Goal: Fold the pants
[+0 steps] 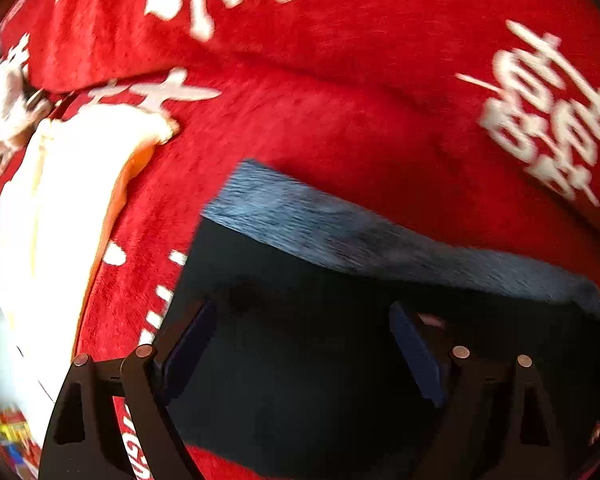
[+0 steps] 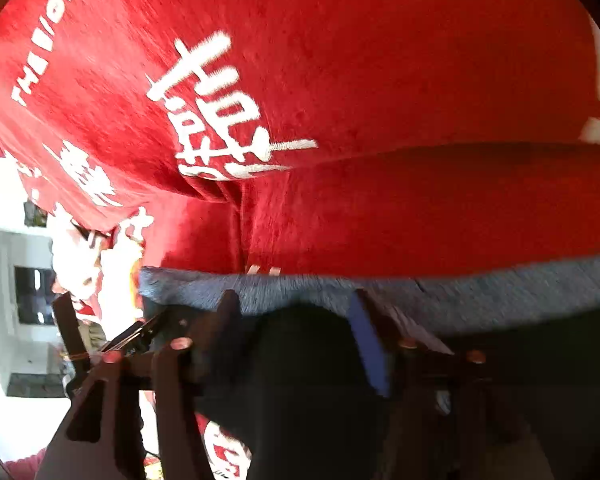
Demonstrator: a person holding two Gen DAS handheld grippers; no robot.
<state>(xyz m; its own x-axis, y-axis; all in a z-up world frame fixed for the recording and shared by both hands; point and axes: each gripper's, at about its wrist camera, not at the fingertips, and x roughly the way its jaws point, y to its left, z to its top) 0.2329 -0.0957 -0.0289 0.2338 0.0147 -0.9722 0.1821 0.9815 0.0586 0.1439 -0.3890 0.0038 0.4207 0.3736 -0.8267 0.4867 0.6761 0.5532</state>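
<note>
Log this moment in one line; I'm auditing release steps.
left gripper: open, over black pants | right gripper: open, at grey waistband | surface: red blanket

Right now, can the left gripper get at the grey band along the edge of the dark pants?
Probably yes. The left gripper is open above the dark pants, and the grey band lies just ahead, uncovered on the red blanket.
</note>
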